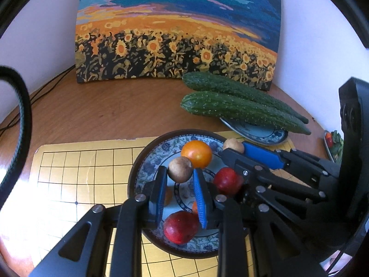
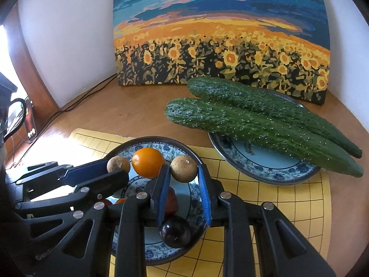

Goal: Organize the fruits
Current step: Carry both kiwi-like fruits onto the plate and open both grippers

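A blue-patterned plate [image 1: 147, 165] [image 2: 171, 149] on a gold grid mat holds an orange [image 1: 196, 154] [image 2: 148, 162], two red fruits [image 1: 227, 181] [image 1: 181, 227] and a dark plum [image 2: 175, 232]. My left gripper [image 1: 180, 170] [image 2: 115, 168] is shut on a small brown round fruit [image 1: 180, 169] [image 2: 118, 164] just above the plate, left of the orange. My right gripper [image 2: 184, 169] [image 1: 233, 150] is shut on a second brown round fruit [image 2: 184, 168] [image 1: 233, 145] over the plate's right side. The two grippers flank the orange.
Two long cucumbers [image 1: 242, 108] [image 2: 253, 124] lie across a second patterned plate [image 1: 265, 136] [image 2: 253, 168] at the back right. A sunflower painting [image 1: 177, 34] leans on the wall behind. Cables [image 2: 76, 103] run along the wooden table's back left.
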Demonstrator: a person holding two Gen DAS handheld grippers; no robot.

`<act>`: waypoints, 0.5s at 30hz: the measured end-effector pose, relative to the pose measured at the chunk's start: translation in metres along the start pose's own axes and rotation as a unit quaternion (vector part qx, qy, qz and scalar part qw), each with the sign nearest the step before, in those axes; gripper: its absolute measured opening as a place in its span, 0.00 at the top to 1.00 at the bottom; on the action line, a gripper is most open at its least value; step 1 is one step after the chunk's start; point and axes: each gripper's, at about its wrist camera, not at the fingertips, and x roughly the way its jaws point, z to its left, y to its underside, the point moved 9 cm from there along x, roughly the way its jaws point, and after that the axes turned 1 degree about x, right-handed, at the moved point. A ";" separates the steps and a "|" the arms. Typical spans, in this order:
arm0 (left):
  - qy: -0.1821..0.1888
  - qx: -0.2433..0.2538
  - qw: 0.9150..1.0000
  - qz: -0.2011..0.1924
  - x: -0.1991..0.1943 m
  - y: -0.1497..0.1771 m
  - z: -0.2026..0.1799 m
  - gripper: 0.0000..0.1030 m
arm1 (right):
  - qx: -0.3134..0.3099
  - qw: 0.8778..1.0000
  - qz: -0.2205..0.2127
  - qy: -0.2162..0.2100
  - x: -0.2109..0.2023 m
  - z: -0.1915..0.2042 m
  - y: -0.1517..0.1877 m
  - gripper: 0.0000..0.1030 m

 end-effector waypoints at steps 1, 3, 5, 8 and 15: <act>0.001 -0.001 1.000 0.001 0.000 0.000 0.000 0.77 | 0.001 1.000 0.000 0.000 0.000 0.000 0.000 0.75; 0.001 0.000 1.000 0.002 0.000 0.001 -0.001 0.77 | 0.005 1.000 -0.001 -0.004 0.000 0.000 0.000 0.75; 0.003 0.002 1.000 0.004 0.000 0.001 -0.001 0.77 | 0.012 1.000 -0.005 -0.010 -0.002 0.000 0.001 0.75; 0.004 0.005 1.000 0.005 -0.001 0.002 -0.001 0.77 | 0.012 1.000 -0.006 -0.009 -0.004 0.001 0.002 0.75; 0.004 0.002 1.000 0.001 -0.009 0.003 -0.001 0.74 | 0.020 1.000 -0.010 -0.005 -0.015 -0.001 0.005 0.67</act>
